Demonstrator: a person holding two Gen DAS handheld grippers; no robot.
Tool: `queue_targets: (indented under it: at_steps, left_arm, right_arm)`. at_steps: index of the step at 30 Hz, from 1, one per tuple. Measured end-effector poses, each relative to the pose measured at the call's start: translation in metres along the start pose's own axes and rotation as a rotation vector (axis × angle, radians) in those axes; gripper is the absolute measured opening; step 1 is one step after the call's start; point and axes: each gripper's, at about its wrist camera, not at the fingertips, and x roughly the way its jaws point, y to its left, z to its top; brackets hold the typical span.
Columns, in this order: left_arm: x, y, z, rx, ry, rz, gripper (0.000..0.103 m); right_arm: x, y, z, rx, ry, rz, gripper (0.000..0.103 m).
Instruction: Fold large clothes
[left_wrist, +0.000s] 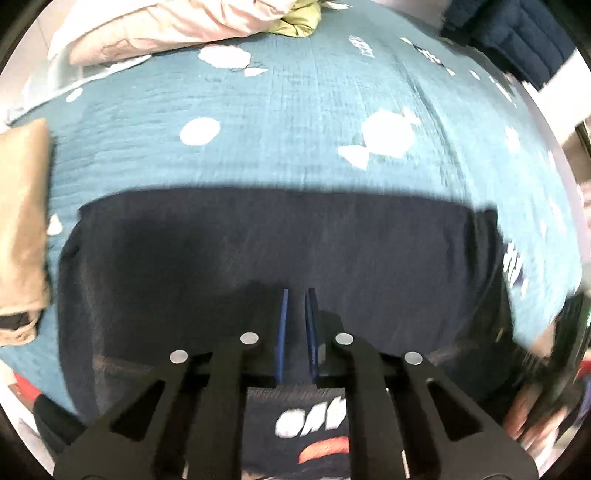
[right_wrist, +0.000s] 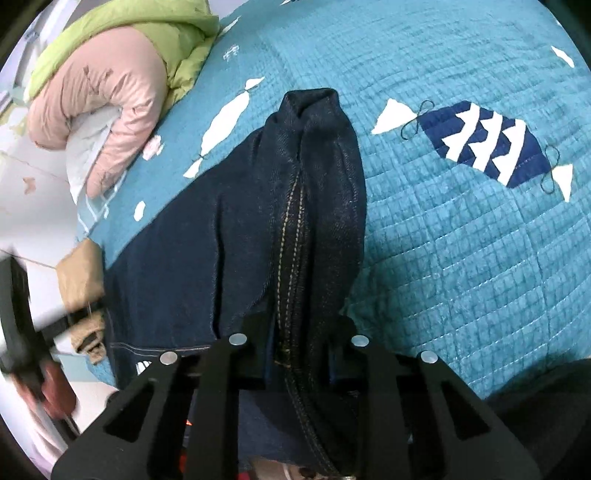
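Dark blue jeans (left_wrist: 258, 240) lie spread on the teal bedspread (left_wrist: 295, 110) in the left wrist view. My left gripper (left_wrist: 297, 295) hovers over them, its blue pads (left_wrist: 282, 325) almost together, and I see nothing between them. In the right wrist view a bunched length of the jeans (right_wrist: 314, 166) with a yellow-stitched seam runs up from my right gripper (right_wrist: 299, 325). This gripper is shut on that fold, with the seam pinched between its black fingers (right_wrist: 255, 332). The fold's far end rests on the bedspread (right_wrist: 461, 258).
A pink padded jacket (right_wrist: 110, 110) and a green one (right_wrist: 147, 33) are piled at the bed's far left corner. A tan garment (left_wrist: 22, 221) lies at the left edge beside the jeans. A navy quilted item (left_wrist: 517, 37) sits at the far right. The person's printed top (left_wrist: 314, 424) shows below the left gripper.
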Motion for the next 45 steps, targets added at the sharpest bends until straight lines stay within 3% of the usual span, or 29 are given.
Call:
queue_targets:
  at_steps: [4,7,9,12,14,16,19,23,25,28,30,34,39,42,45]
  left_arm:
    - [0.025,-0.008,0.036,-0.012,0.031,0.011,0.009]
    - [0.063,-0.008,0.053,-0.015,0.1,0.044,0.009]
    - [0.084,-0.009,0.05,0.002,0.15,0.079,0.009]
    - [0.08,-0.027,0.04,0.089,0.098,0.178,0.009]
    - [0.072,-0.034,0.031,0.11,0.107,0.201,0.009]
    - [0.058,-0.032,0.015,0.085,0.14,0.163,0.009]
    - [0.056,-0.027,-0.005,0.13,0.089,0.126,0.009]
    - [0.069,-0.009,0.002,0.057,0.092,0.062,0.011]
    - [0.06,-0.017,-0.001,0.102,0.106,0.1,0.011]
    - [0.038,-0.025,-0.039,0.228,0.124,0.119,0.011]
    - [0.032,-0.014,-0.067,0.182,0.146,0.085,0.011]
    - [0.041,0.003,-0.093,0.113,0.044,0.035,0.011]
    - [0.03,-0.005,-0.083,0.083,0.081,0.029,0.011]
    - [0.014,0.007,-0.105,0.029,0.129,-0.05,0.011]
    - [0.038,0.007,-0.129,0.06,0.157,-0.086,0.011]
  right_arm:
    - [0.005,-0.005,0.004,0.032,0.018,0.018,0.023]
    - [0.008,-0.009,0.006,0.052,0.027,0.038,0.024]
    - [0.009,-0.01,0.007,0.05,0.03,0.041,0.025]
    - [0.012,-0.011,0.009,0.064,0.04,0.052,0.026]
    - [0.011,-0.012,0.009,0.072,0.038,0.057,0.026]
    - [0.008,-0.008,0.007,0.056,0.027,0.048,0.026]
    - [0.009,-0.005,0.005,0.027,0.021,0.026,0.028]
    - [0.011,-0.004,0.004,0.019,0.023,0.009,0.03]
    - [0.008,-0.004,0.001,0.016,0.018,0.004,0.03]
    - [0.007,-0.006,-0.001,0.027,0.018,0.006,0.031]
    - [0.009,-0.006,-0.001,0.034,0.022,0.0,0.032]
    - [0.013,-0.001,0.0,0.01,0.028,-0.027,0.034]
    - [0.007,0.001,-0.006,-0.012,0.021,-0.039,0.034]
    - [0.006,0.004,-0.009,-0.025,0.022,-0.054,0.034]
    - [0.016,0.003,-0.008,-0.001,0.058,-0.054,0.04]
